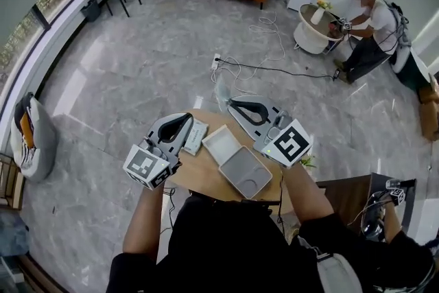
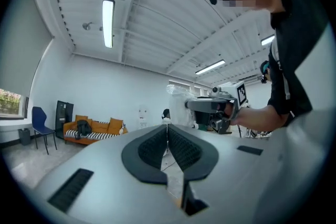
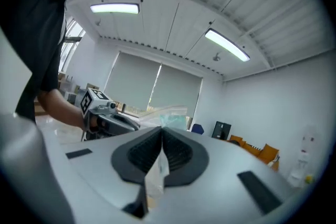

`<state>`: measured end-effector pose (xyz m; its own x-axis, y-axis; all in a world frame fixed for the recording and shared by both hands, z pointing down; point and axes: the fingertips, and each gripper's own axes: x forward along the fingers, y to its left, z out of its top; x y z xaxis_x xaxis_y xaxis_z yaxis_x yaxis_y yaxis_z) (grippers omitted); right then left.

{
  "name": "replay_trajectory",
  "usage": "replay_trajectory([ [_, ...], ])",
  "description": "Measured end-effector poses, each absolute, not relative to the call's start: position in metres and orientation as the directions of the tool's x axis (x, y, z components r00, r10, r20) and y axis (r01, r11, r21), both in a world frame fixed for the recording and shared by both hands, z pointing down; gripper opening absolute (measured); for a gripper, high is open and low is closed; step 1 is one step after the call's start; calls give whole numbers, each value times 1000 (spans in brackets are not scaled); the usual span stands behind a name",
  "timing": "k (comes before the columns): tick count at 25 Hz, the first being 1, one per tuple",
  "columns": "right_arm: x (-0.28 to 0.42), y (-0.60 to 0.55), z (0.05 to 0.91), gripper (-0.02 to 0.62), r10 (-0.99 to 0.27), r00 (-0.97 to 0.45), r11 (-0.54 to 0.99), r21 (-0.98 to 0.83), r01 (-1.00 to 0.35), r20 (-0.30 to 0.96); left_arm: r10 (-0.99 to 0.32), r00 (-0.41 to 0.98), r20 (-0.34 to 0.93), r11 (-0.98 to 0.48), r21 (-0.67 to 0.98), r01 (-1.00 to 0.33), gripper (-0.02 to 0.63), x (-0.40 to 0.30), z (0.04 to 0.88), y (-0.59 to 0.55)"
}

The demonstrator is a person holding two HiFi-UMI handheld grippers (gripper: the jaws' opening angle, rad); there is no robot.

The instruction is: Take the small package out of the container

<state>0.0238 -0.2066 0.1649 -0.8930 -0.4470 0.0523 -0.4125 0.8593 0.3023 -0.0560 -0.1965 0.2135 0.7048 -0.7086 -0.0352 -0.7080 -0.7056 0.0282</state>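
The right gripper pinches the clear package by one edge, high over the table's far edge. That keeps it clear of the open container, likely to finish the removal. The left gripper is closed on nothing. No writing is legible.

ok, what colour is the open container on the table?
The container is pale grey-white; head view shows it best.
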Motion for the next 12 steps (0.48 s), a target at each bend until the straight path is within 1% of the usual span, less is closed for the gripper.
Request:
replay_trajectory([
  [5,52,-179,131,15,-441,-896,866,237,-441,-55,-686,724,-69,-725,-20,-689,18,-47,177,-169],
  [9,73,-166,122,17,-423,-894,893,98,-438,-148,-683,724,-91,-724,-39,-688,18,-39,164,-156],
  [12,79,-157,133,17,-401,-895,912,3,-409,-193,-690,717,-101,-720,-10,-694,18,-33,159,-149],
])
